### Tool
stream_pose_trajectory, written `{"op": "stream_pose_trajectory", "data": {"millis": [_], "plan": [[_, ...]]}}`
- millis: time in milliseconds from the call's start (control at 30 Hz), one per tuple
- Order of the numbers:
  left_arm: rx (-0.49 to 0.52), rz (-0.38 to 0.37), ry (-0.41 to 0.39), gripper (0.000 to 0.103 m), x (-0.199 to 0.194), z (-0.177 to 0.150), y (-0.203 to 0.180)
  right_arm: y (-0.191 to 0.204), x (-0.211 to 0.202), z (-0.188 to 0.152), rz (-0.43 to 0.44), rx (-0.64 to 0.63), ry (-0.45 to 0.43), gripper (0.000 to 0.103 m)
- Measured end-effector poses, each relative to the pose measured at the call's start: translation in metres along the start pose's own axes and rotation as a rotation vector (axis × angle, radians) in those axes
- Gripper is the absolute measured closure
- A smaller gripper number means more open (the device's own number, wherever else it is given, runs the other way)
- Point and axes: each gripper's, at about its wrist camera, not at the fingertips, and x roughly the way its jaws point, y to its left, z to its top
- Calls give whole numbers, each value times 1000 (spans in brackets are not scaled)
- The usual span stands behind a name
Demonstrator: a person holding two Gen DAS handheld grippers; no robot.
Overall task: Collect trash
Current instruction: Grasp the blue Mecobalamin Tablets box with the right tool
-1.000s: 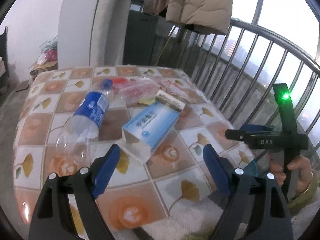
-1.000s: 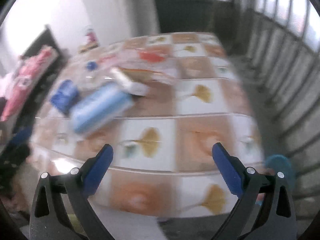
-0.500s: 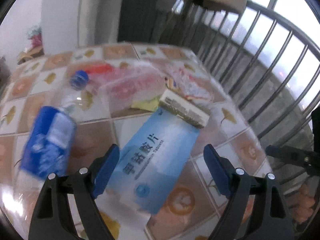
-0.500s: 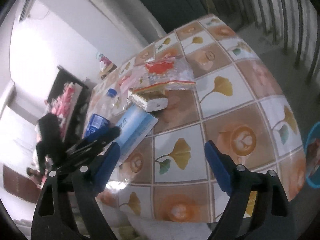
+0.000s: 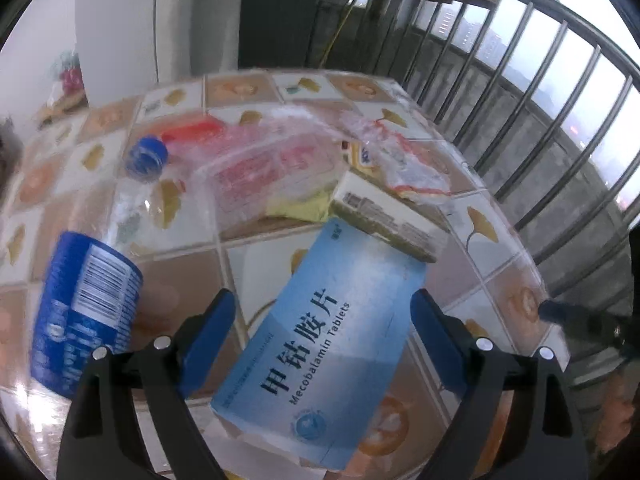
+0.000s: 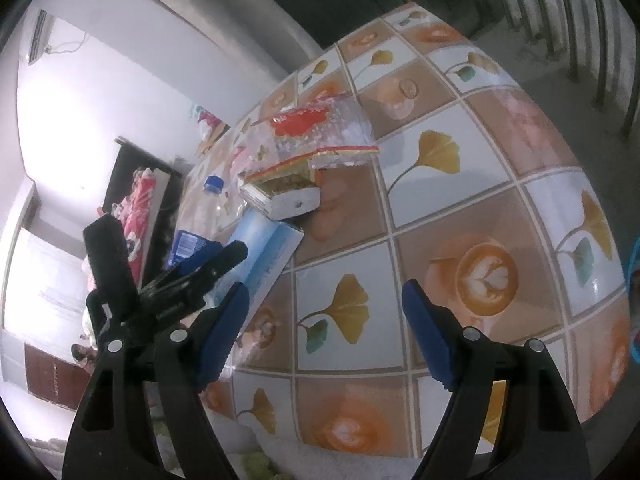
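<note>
A light blue medicine box [image 5: 328, 344] lies on the tiled table [image 5: 500, 264]. My left gripper [image 5: 320, 332] is open, its jaws on either side of the box's near part, apart from it. A clear bottle with a blue label [image 5: 84, 304] lies to its left. A small white box [image 5: 384, 216] and clear plastic bags [image 5: 276, 160] lie beyond. My right gripper [image 6: 324, 320] is open and empty over bare tiles. In the right wrist view the blue box [image 6: 264, 256], white box [image 6: 284, 196], bags [image 6: 316, 136] and left gripper [image 6: 200, 276] show at left.
A metal railing [image 5: 540, 92] runs along the table's right side. A white pillar [image 5: 116, 20] stands behind the table. A blue bin rim [image 6: 634, 300] shows past the table's right edge. Bare tiles [image 6: 460, 216] fill the table's right half.
My left gripper has moved forward and down over the blue box, which now fills the space between its jaws. My right gripper has swung to look across the table from the right.
</note>
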Motion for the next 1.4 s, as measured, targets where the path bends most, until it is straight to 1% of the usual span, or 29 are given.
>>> {"op": "stream_pose_trajectory", "data": {"millis": [67,100,167,200,233,333,367,433,467,600,633,733,800,933,1033,1167,1300,1400], "plan": [[-52,-63,61,16,7,-5,5,-2,-1,-1,8,5,2,28],[-72,-94,71,16,7,-8,6,-3,-2,-1,11,7,2,28],[-110,-219,65,16,-1,-17,8,-4,-4,-2,15,8,1,28],[-134,-299,65,16,-6,-23,8,-5,-5,-2,17,10,3,28],[-148,-355,68,16,-10,-29,8,-5,-4,-2,20,13,7,28],[-136,-461,76,16,-22,-49,1,-4,0,-2,31,15,28,28],[-128,-466,74,16,-26,-55,-2,-3,3,-2,31,16,38,27],[-112,-461,66,16,-37,-69,-4,2,9,-2,37,17,58,26],[-113,-448,64,16,-41,-74,-4,4,12,-2,38,19,65,23],[-112,-350,26,16,-62,-94,3,21,28,-1,21,-10,103,19],[-109,-311,4,16,-71,-99,6,28,34,-1,10,-28,115,17],[-117,-257,-38,16,-87,-110,14,49,50,-3,-34,-82,149,14],[-125,-223,-58,16,-94,-109,21,58,58,-5,-54,-107,158,12],[-106,-142,-121,16,-111,-111,25,76,77,-9,-138,-160,163,12],[-84,-103,-143,16,-117,-114,26,86,91,-13,-209,-196,172,12],[-76,-81,-160,16,-120,-112,29,98,102,-20,-276,-254,174,12],[-86,-84,-166,16,-121,-113,29,109,109,-30,-341,-329,161,12],[-80,-80,-176,16,-123,-112,26,109,113,-34,-368,-352,160,12]]}}
